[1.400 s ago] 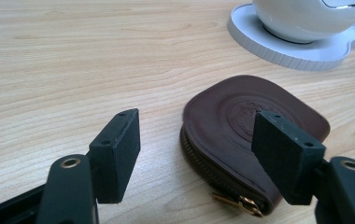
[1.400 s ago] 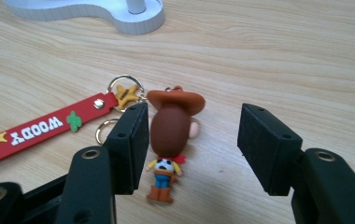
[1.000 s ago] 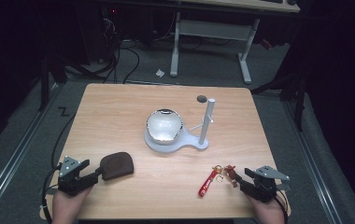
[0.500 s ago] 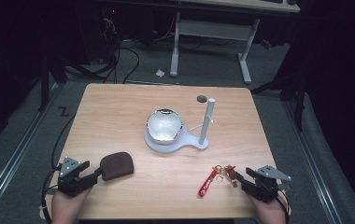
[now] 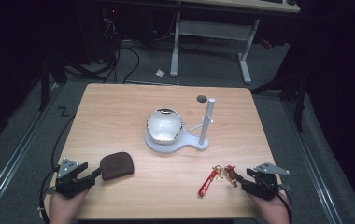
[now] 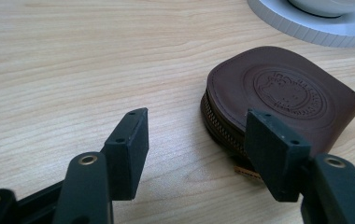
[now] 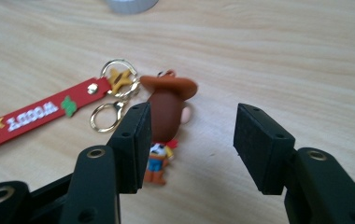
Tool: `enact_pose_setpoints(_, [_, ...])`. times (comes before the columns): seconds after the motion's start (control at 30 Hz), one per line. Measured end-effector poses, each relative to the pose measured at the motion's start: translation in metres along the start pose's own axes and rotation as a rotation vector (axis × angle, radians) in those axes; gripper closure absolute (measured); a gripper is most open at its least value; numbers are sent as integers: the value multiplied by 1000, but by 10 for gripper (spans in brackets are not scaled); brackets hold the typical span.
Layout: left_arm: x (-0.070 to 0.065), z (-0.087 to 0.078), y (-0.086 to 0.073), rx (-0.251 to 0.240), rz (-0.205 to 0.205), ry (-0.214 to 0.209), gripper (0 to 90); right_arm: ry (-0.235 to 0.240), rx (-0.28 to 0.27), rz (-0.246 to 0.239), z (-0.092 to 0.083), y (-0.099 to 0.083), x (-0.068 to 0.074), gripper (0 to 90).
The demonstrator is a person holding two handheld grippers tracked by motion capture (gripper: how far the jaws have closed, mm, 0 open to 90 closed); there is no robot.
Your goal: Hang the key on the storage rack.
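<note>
A brown leather zip pouch (image 5: 116, 164) lies near the table's front left. My left gripper (image 5: 94, 175) is just in front of it, open. Its jaws have just been closing a little. In the left gripper view the pouch (image 6: 283, 93) sits ahead of the right jaw, with bare wood between the jaws (image 6: 195, 114). A keychain with a red strap (image 5: 207, 183) and a cowboy figurine (image 5: 230, 172) lies at the front right. My right gripper (image 5: 244, 181) is open, its jaws just opening wider. The figurine (image 7: 166, 107) rests against the left jaw's inner side, unpressed.
A white stand (image 5: 178, 142) in the table's middle carries a shiny silver bowl (image 5: 165, 125) and an upright white post (image 5: 207, 120). A small dark disc (image 5: 202, 98) lies behind the post. Beyond the table are desk legs and cables on the floor.
Both hands, the pouch and the keychain lie where they were. From above the jaws look much the same as before.
</note>
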State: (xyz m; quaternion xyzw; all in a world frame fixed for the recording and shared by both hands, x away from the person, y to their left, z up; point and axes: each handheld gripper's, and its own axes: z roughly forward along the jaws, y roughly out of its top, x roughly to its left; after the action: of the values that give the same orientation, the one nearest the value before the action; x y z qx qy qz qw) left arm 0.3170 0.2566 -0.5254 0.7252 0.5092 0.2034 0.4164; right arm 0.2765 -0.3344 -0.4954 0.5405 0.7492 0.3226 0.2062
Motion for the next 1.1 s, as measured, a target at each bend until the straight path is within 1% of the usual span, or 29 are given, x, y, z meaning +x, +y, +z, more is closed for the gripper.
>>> enact_pose_setpoints(0.03, [1, 1, 0, 3, -5, -7, 406, 5, 12, -4, 0, 0, 1, 468])
enact_pose_setpoints(0.07, [1, 0, -1, 5, -4, -6, 408, 16, 25, 2, 0, 1, 2, 464])
enact_pose_setpoints(0.1, [1, 0, -1, 5, -4, -6, 408, 16, 25, 2, 0, 1, 2, 464])
enact_pose_setpoints(0.13, [1, 0, 0, 1, -3, -6, 408, 28, 47, -1, 1, 2, 4, 459])
enact_pose_setpoints(0.23, [1, -1, 0, -5, -2, -8, 407, 33, 69, -19, 1, 4, 7, 459])
enact_pose_setpoints(0.3, [0, -1, 1, -5, 3, -22, 407, 39, 82, -30, 2, 5, 9, 457])
enact_pose_setpoints(0.37, [-1, -1, 0, -4, 9, -29, 406, 41, 90, -38, 3, 5, 12, 445])
enact_pose_setpoints(0.5, [-1, -1, 0, -2, 23, -24, 406, 38, 114, -60, 6, 7, 15, 438])
enact_pose_setpoints(0.53, [-1, -2, 0, -5, 21, -22, 406, 33, 122, -73, 6, 7, 16, 439])
enact_pose_setpoints(0.57, [-1, -2, 0, -5, 21, -22, 406, 33, 122, -73, 6, 7, 16, 439])
enact_pose_setpoints(0.67, [2, -3, 0, -11, 8, -20, 406, 25, 146, -107, 7, 8, 19, 439])
enact_pose_setpoints(0.73, [3, -3, 0, -6, 4, -22, 406, 22, 171, -135, 7, 10, 21, 441])
enact_pose_setpoints(0.77, [2, -3, 0, -5, 4, -22, 406, 22, 171, -135, 7, 10, 21, 441])
enact_pose_setpoints(0.8, [2, -2, 0, -3, 6, -24, 406, 22, 183, -150, 6, 12, 21, 443])
enact_pose_setpoints(0.83, [1, -1, 0, 3, 14, -26, 405, 23, 190, -153, 6, 13, 21, 444])
enact_pose_setpoints(0.97, [0, 0, 0, 10, 22, -29, 404, 27, 224, -162, 5, 17, 20, 460])
enact_pose_setpoints(1.1, [1, 0, 0, 13, 22, -31, 404, 32, 257, -180, 4, 22, 19, 476])
